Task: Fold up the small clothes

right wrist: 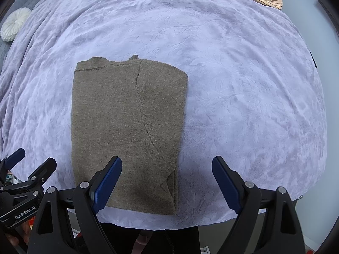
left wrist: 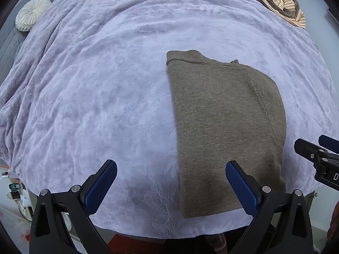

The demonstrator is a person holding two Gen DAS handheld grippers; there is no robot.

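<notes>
I see the brown sweater [right wrist: 127,127] lying folded in a narrow rectangle on the lavender blanket [right wrist: 243,84] near its front edge, while my left gripper [left wrist: 171,168] and right gripper [right wrist: 167,164] hover above it, jaws spread wide and grasping nothing.

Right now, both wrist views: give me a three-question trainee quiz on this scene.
1. True or false: the brown sweater lies folded on the lavender blanket.
2. Is either the left gripper or the right gripper holding cloth?
3. What sits at the blanket's far right corner: A) striped clothes pile, B) a shoe box?

Key: 1 true; 2 no, both open and empty; 3 A.
</notes>
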